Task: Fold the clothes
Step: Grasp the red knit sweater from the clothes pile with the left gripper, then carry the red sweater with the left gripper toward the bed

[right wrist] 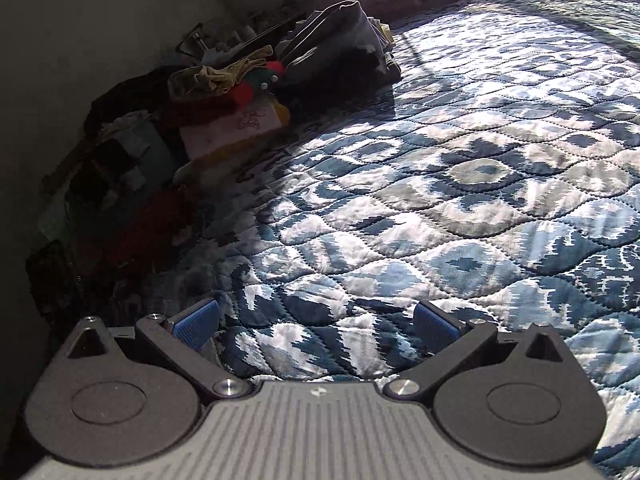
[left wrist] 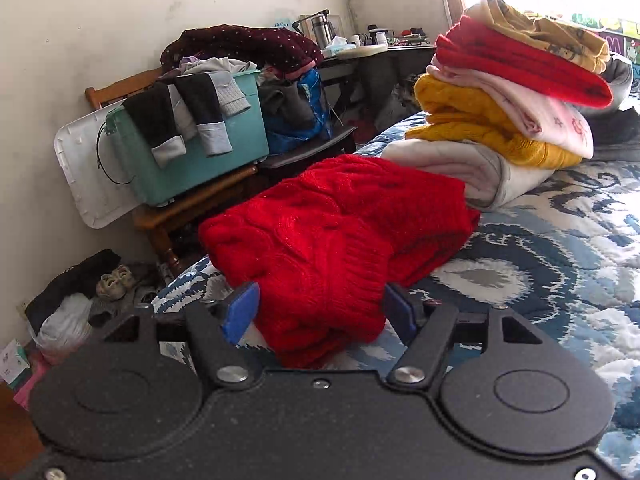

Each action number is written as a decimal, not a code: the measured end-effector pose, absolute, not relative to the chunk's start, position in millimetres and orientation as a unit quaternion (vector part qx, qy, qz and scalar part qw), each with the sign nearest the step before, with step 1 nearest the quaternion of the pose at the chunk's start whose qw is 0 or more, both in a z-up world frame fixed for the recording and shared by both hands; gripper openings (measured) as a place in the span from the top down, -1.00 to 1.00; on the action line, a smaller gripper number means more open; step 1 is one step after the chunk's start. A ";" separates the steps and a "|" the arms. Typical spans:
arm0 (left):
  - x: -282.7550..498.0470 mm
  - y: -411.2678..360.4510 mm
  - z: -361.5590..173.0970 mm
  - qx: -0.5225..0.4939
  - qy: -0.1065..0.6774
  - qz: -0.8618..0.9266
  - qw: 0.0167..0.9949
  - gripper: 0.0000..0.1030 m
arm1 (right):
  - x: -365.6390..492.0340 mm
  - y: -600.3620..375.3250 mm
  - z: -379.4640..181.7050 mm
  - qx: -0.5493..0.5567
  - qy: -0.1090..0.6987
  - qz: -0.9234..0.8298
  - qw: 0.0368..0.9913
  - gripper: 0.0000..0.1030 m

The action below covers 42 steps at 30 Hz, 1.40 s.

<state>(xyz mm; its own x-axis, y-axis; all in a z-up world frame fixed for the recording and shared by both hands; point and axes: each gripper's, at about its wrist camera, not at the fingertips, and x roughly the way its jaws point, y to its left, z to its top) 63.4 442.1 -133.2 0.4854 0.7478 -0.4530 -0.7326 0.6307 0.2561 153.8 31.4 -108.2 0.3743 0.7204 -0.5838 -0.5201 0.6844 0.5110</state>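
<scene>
Fingers (left wrist: 240,312) of the left gripper (left wrist: 320,308) straddle the ribbed edge of the red sweater (left wrist: 332,224), spread and not clamping; the right gripper (right wrist: 316,320) hangs released over the bed (right wrist: 460,184). Lying just beside the folded pile (left wrist: 508,92), the sweater looks thick, soft and floppy; its ribbed hem seems best to pinch. No writing is legible.
</scene>
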 end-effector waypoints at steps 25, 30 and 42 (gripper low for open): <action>84.2 272.2 3.4 -0.136 0.181 0.150 0.963 0.62 | 115.0 -126.9 -48.8 0.177 0.302 0.306 0.885 -0.99; 112.2 203.0 34.4 -0.155 0.175 0.046 0.971 0.62 | 102.6 -178.0 -57.1 0.206 0.278 0.267 0.899 -0.99; 137.5 87.8 118.9 -0.172 0.121 -0.112 0.971 0.62 | 86.0 -253.7 -71.8 0.257 0.255 0.208 0.909 -0.99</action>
<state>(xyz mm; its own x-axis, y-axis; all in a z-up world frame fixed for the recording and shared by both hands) 137.5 87.8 118.9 0.9454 -0.2594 -0.1973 0.1760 0.9159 -0.3607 86.0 -253.7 -71.8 0.7834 0.5092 -0.3563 -0.2468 0.7811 0.5736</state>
